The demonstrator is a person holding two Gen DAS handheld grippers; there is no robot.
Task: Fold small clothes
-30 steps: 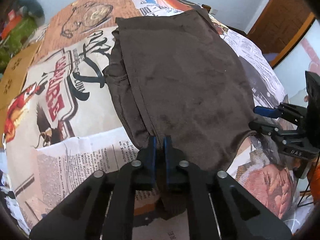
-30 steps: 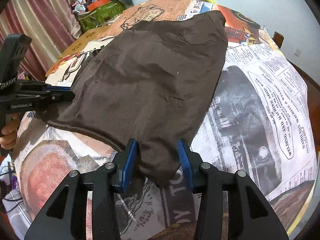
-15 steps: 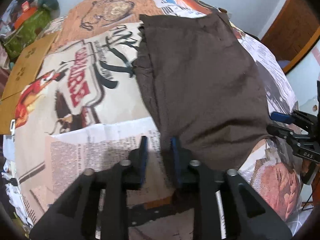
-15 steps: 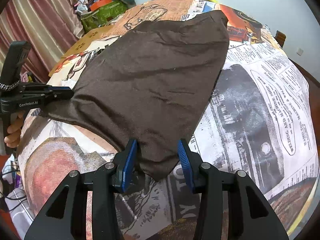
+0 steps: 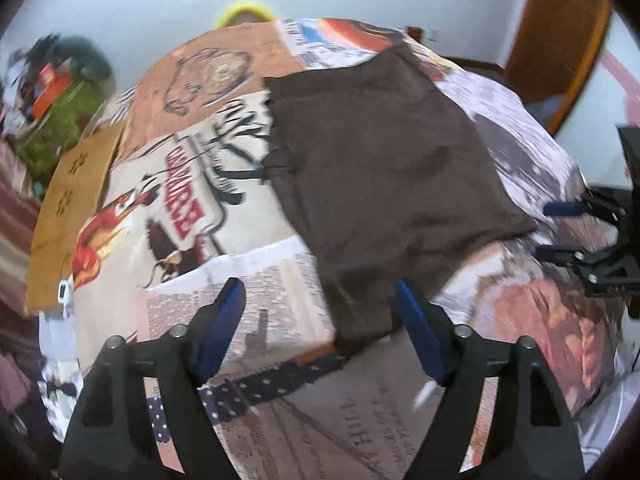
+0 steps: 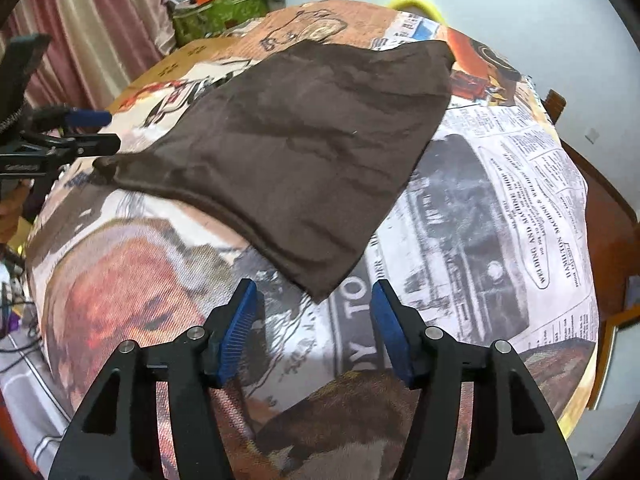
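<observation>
A dark brown garment (image 5: pixel 384 168) lies flat on the newspaper-print table cover (image 5: pixel 248 288). My left gripper (image 5: pixel 320 312) hangs over its near corner, jaws opening wide; the cloth lies loose between them, untouched by the blue pads (image 5: pixel 226 312). In the right wrist view the same brown garment (image 6: pixel 304 148) points a corner toward my right gripper (image 6: pixel 314 324), whose jaws are opening just short of that corner with nothing between them. The left gripper (image 6: pixel 86 130) shows at the garment's far left corner, and the right gripper (image 5: pixel 560 232) appears at the right edge of the left wrist view.
A green bag with clutter (image 6: pixel 216 12) and striped curtains (image 6: pixel 80 40) stand beyond the table at the left. A cardboard sheet (image 5: pixel 76 208) lies on the table's left side. A yellow object (image 6: pixel 416 4) sits past the far edge. A wooden door (image 5: pixel 560 48) is at the right.
Both grippers let go of the garment's near corners and opened, pulling back and up a little. The cloth now lies flat on the table.
</observation>
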